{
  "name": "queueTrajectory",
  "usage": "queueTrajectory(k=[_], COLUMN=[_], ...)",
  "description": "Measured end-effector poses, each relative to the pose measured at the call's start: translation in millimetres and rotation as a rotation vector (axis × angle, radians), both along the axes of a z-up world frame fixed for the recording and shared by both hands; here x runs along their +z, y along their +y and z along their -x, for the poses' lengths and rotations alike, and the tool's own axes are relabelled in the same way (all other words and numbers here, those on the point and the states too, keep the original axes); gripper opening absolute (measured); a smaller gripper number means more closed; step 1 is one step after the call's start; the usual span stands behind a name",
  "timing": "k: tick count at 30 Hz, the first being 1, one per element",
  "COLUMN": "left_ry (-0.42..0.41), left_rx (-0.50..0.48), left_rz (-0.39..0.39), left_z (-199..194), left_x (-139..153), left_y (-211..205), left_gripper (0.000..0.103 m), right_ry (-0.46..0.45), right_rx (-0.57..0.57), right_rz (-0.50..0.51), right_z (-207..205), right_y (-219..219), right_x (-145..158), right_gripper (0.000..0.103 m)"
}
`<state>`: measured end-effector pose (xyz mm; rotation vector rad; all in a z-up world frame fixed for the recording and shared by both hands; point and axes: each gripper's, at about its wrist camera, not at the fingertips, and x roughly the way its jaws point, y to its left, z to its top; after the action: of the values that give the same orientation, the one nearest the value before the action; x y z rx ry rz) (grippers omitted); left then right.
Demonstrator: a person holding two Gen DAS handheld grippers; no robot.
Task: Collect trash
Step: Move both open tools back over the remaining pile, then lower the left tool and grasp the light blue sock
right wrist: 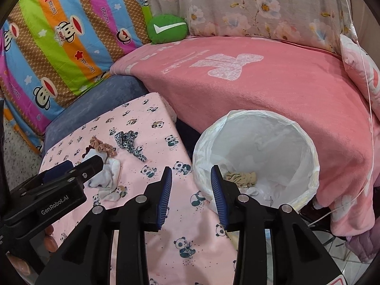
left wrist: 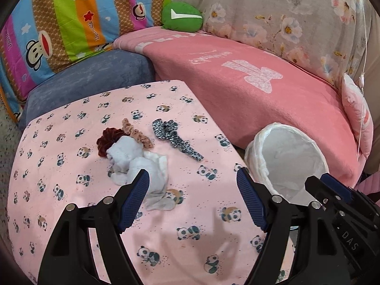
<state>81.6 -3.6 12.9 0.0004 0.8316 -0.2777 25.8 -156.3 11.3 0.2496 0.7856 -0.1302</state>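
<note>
A crumpled white tissue pile (left wrist: 139,166) lies on the pink panda-print table (left wrist: 71,166), beside a dark red scrunchie (left wrist: 106,141), a tan scrunchie (left wrist: 136,133) and a leopard-print scrunchie (left wrist: 174,137). My left gripper (left wrist: 193,178) is open and empty, its left finger just in front of the tissues. My right gripper (right wrist: 191,178) is open and empty at the rim of the white-lined trash bin (right wrist: 308,147), which holds a tan scrunchie (right wrist: 242,178) and tissue. The tissue pile also shows in the right wrist view (right wrist: 109,178), partly hidden by the left gripper.
The bin (left wrist: 258,147) stands at the table's right edge against a sofa with a pink blanket (left wrist: 261,90). A blue cushion (left wrist: 95,76), a striped cartoon quilt (left wrist: 59,23) and a green plush (left wrist: 181,16) lie behind the table.
</note>
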Motion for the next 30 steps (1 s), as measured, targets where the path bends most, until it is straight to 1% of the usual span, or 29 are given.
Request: queueTrajectory(k=[1, 2, 10, 16, 22, 27, 30], left_ry=[0.004, 0.006, 0.031, 0.057, 0.081, 0.102, 0.122], left_rx=[0.01, 0.02, 0.109, 0.151, 0.142, 0.114, 0.104], left_rz=[-0.002, -0.006, -0.025, -0.021, -0.001, 0.01, 0.03], left_z=[0, -1, -3, -8, -19, -38, -51], left_x=[-2, -4, -19, -29, -35, -41, -48], left_y=[6, 11, 59, 83, 85, 73, 65], left_gripper=[0.073, 0.073, 0.08, 0.081, 0.081, 0.081, 0.081], right_ry=[0.002, 0.005, 0.03, 0.055, 0.077, 0.084, 0.091], right_rx=[0.008, 0.017, 0.106, 0.152, 0.184, 0.183, 0.174], right_rz=[0.001, 0.002, 0.009, -0.004, -0.008, -0.012, -0.017], right_z=[-1, -2, -12, -20, -31, -39, -43], right_y=[4, 8, 50, 74, 90, 93, 91], right_x=[-1, -3, -14, -25, -36, -42, -45], right_gripper=[0.042, 0.042, 0.044, 0.044, 0.044, 0.044, 0.044])
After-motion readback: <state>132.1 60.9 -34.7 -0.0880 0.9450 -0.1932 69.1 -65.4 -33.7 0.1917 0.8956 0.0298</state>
